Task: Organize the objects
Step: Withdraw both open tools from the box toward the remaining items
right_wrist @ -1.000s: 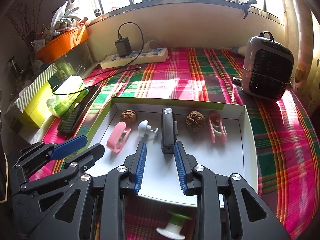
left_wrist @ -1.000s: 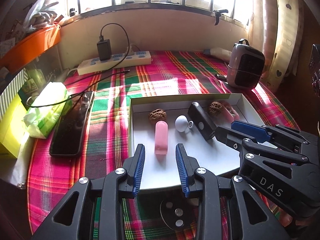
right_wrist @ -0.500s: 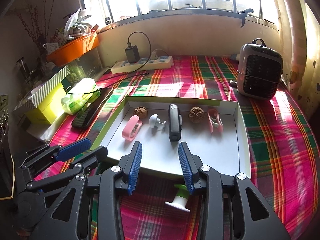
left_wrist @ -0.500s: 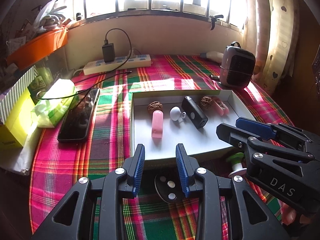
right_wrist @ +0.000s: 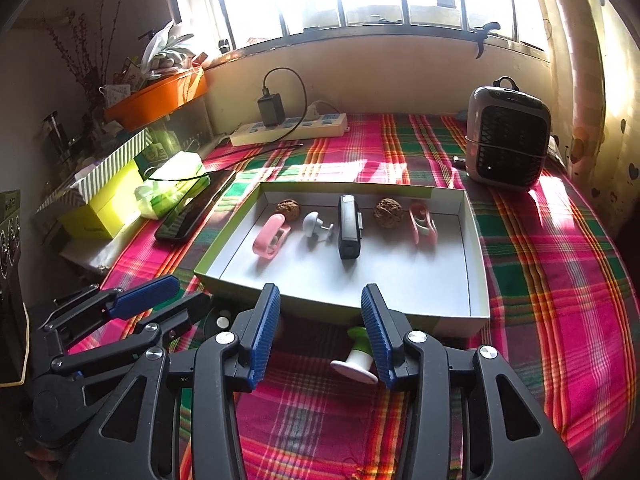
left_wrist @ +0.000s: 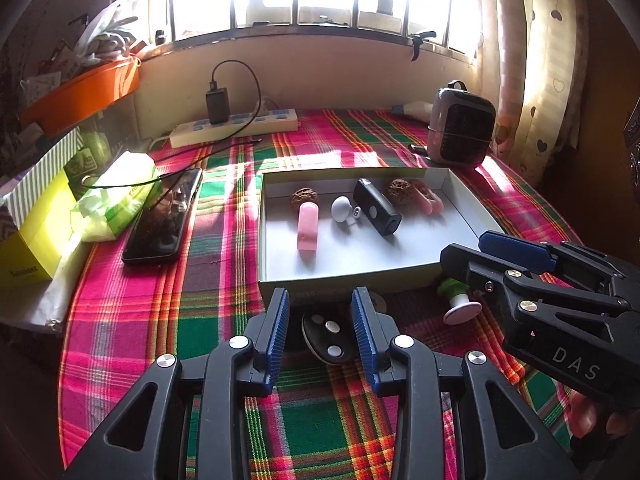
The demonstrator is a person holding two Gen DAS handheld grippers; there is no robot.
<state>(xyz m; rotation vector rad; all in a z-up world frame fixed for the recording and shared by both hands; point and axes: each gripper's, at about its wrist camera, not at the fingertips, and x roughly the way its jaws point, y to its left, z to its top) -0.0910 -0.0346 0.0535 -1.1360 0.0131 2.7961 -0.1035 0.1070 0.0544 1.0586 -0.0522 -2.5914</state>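
A white tray (left_wrist: 360, 276) (right_wrist: 440, 320) on the plaid cloth holds two walnuts, two pink clips, a white knob (left_wrist: 341, 209) and a black device (right_wrist: 349, 226). My left gripper (left_wrist: 320, 310) (right_wrist: 176, 302) hovers open just in front of the tray. A black oval key fob (left_wrist: 326, 338) lies on the cloth between its jaws, untouched. My right gripper (right_wrist: 320, 308) (left_wrist: 480, 250) is beside it, its jaws opening. A green-and-white spool-shaped piece (right_wrist: 358, 354) (left_wrist: 460, 304) lies on the cloth, partly behind the right gripper's right finger and not pressed.
Left of the tray lie a black phone (left_wrist: 164, 216), a green tissue pack (left_wrist: 116, 196) and a yellow box (left_wrist: 36, 236). At the back are a power strip (left_wrist: 236, 126) with a charger and a small heater (left_wrist: 460, 126). The cloth's near edge is close below.
Both grippers have drawn back from over the tray towards the near edge. The right jaws have widened. The key fob and the green-and-white piece have come fully into view.
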